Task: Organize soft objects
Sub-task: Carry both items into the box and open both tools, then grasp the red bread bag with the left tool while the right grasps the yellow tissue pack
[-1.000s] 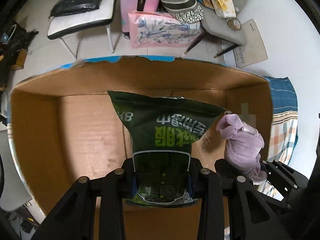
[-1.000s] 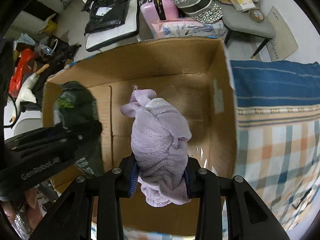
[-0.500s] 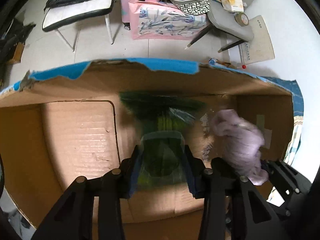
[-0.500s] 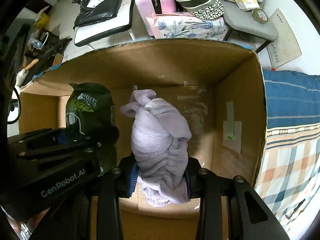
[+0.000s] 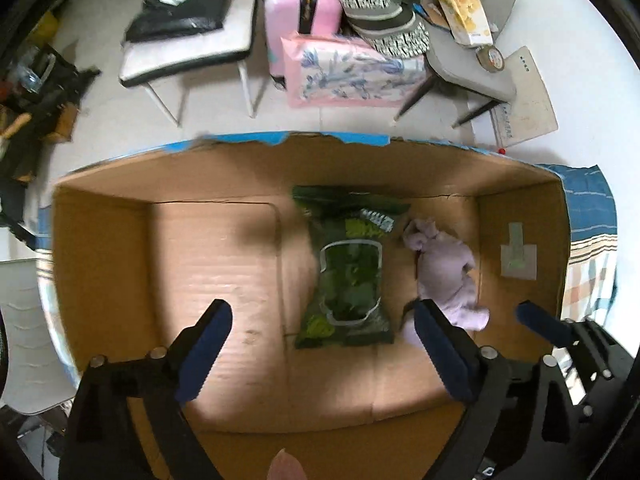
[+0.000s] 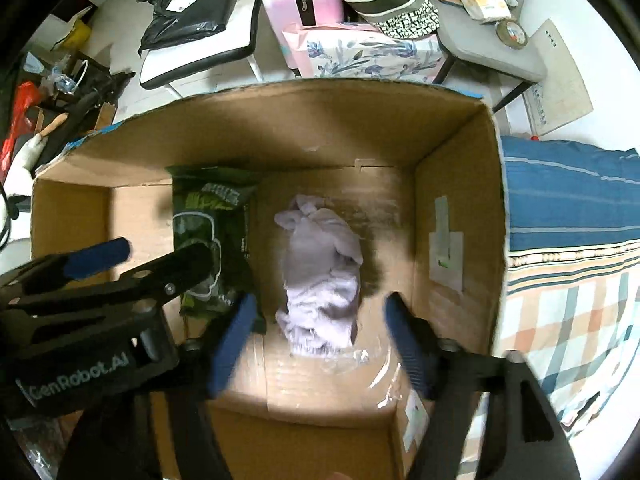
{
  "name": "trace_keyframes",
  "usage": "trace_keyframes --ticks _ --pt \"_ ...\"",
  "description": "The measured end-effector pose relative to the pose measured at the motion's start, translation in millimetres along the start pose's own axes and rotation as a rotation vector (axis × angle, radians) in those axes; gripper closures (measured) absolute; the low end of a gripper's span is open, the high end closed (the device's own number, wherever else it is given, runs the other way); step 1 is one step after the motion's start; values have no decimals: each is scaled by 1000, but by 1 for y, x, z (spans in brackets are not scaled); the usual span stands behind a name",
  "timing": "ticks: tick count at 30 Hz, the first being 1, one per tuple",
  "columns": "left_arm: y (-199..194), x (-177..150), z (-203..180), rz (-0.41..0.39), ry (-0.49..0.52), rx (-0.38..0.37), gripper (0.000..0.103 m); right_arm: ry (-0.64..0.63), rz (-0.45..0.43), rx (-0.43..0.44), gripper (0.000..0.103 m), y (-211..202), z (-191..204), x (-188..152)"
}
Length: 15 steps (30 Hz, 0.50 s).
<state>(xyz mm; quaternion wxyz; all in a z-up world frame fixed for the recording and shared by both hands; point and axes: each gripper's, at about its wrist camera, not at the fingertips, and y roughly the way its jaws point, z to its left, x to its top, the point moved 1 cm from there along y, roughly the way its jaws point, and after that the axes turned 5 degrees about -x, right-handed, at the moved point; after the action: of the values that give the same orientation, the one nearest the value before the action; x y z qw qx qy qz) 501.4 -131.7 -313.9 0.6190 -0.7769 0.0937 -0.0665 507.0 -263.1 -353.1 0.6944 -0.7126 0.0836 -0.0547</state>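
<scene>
A dark green plastic packet (image 5: pixel 348 268) lies flat on the floor of an open cardboard box (image 5: pixel 208 264); it also shows in the right wrist view (image 6: pixel 210 232). A lilac fluffy cloth (image 5: pixel 444 276) lies beside it on the right, also in the right wrist view (image 6: pixel 320 276). My left gripper (image 5: pixel 324 332) is open and empty above the packet. My right gripper (image 6: pixel 320 316) is open and empty above the cloth. The left gripper (image 6: pixel 140 264) shows in the right wrist view, partly covering the packet.
The box sits on a blue and plaid cloth (image 6: pixel 568 240). Beyond the box stand a white chair with a black bag (image 5: pixel 192 12), a pink suitcase (image 5: pixel 300 4), a floral pink pack (image 5: pixel 352 76) and a grey chair with items (image 5: pixel 468 40).
Both grippers opened and let go. The green packet and the lilac cloth dropped onto the box floor, and both grippers pulled back upward.
</scene>
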Motion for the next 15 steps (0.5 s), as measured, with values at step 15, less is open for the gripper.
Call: trace_keyframes --ticks 15 --pt "-76 -109 -7 -190 36 21 4 -12 -78 11 0 -70 1 -99"
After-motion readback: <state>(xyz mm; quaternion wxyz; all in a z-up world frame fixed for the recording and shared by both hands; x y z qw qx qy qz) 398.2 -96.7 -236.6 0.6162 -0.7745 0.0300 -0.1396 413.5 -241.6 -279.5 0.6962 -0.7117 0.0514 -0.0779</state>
